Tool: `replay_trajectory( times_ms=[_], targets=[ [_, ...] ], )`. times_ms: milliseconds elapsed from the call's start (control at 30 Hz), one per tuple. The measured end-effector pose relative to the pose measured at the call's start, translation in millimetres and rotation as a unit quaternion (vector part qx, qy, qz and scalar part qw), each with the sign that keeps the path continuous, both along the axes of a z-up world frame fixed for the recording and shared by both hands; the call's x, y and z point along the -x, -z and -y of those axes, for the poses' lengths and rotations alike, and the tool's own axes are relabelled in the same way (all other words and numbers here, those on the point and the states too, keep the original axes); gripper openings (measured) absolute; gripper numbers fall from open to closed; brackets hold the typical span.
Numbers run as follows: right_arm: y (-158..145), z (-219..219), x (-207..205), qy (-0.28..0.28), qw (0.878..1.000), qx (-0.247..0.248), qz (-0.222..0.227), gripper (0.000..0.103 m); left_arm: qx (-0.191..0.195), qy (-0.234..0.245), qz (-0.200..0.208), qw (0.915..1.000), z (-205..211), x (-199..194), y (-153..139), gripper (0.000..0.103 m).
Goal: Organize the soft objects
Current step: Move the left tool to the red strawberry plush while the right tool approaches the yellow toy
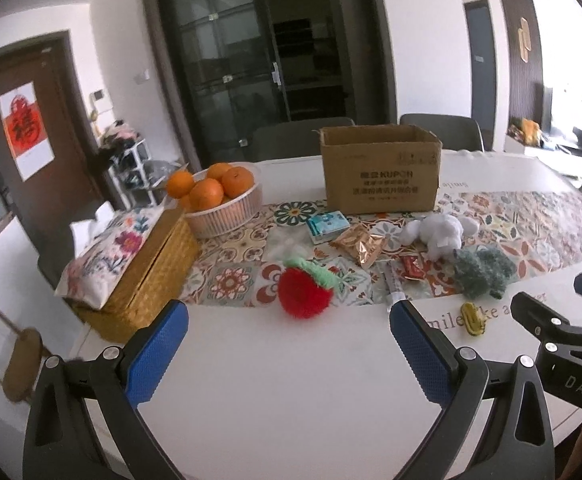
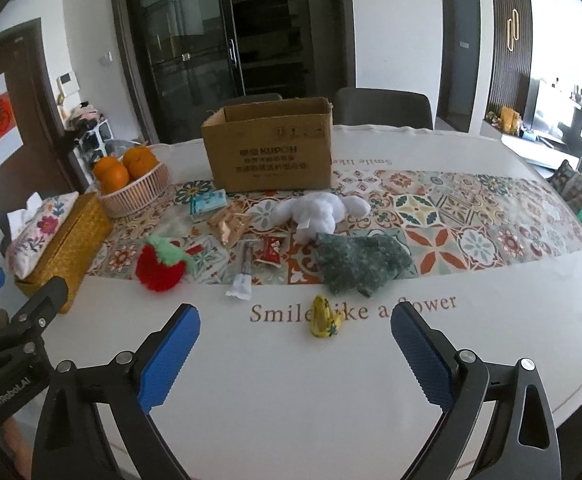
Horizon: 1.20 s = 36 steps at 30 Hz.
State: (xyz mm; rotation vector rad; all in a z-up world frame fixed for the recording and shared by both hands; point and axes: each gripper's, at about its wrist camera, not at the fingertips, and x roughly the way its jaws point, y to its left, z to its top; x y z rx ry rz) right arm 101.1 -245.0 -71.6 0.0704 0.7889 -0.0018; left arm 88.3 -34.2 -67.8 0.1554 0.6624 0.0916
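A red plush strawberry (image 1: 305, 290) (image 2: 159, 268), a white plush toy (image 1: 439, 234) (image 2: 319, 210) and a fuzzy green plush (image 1: 481, 272) (image 2: 361, 260) lie on the patterned runner. An open cardboard box (image 1: 379, 172) (image 2: 269, 150) stands behind them. My left gripper (image 1: 289, 316) is open and empty, just short of the strawberry. My right gripper (image 2: 295, 320) is open and empty, near a small yellow wrapper (image 2: 323, 318) (image 1: 473, 318), short of the green plush.
A wicker tissue box (image 1: 139, 276) (image 2: 61, 248) and a basket of oranges (image 1: 219, 200) (image 2: 133, 182) stand at the left. Snack packets (image 1: 357, 246) (image 2: 231, 222), a teal pack (image 1: 327, 226), a red candy (image 2: 269, 250) and a tube (image 2: 243, 276) lie among the toys. Chairs stand behind the white table (image 1: 275, 380).
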Motion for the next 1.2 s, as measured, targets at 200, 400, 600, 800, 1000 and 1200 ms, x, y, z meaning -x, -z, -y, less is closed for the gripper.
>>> replay_trajectory(
  times_ms=[200, 400, 600, 800, 1000, 1200],
  targets=[
    [24, -10, -27, 0.041, 0.999, 0.01, -0.018, 0.093, 0.009, 0.04, -0.03, 0.9987, -12, -43, 28, 0.098],
    [52, -22, -49, 0.093, 0.995, 0.041, -0.021, 0.089, 0.005, 0.071, -0.056, 0.9959, -22, -82, 64, 0.092],
    [81, -16, -69, 0.131, 0.989, 0.055, -0.036, 0.086, 0.0, 0.071, -0.082, 0.9941, -21, -107, 95, 0.09],
    [116, -7, -87, 0.152, 0.984, 0.056, -0.069, 0.084, -0.016, 0.075, -0.079, 0.9939, -13, -131, 121, 0.086],
    [134, -3, -96, 0.171, 0.98, 0.045, -0.087, 0.083, -0.02, 0.075, -0.081, 0.9938, -15, -149, 137, 0.085],
    [145, -3, -105, 0.182, 0.978, 0.046, -0.096, 0.081, -0.001, 0.074, -0.101, 0.9921, -20, -164, 154, 0.081]
  ],
)
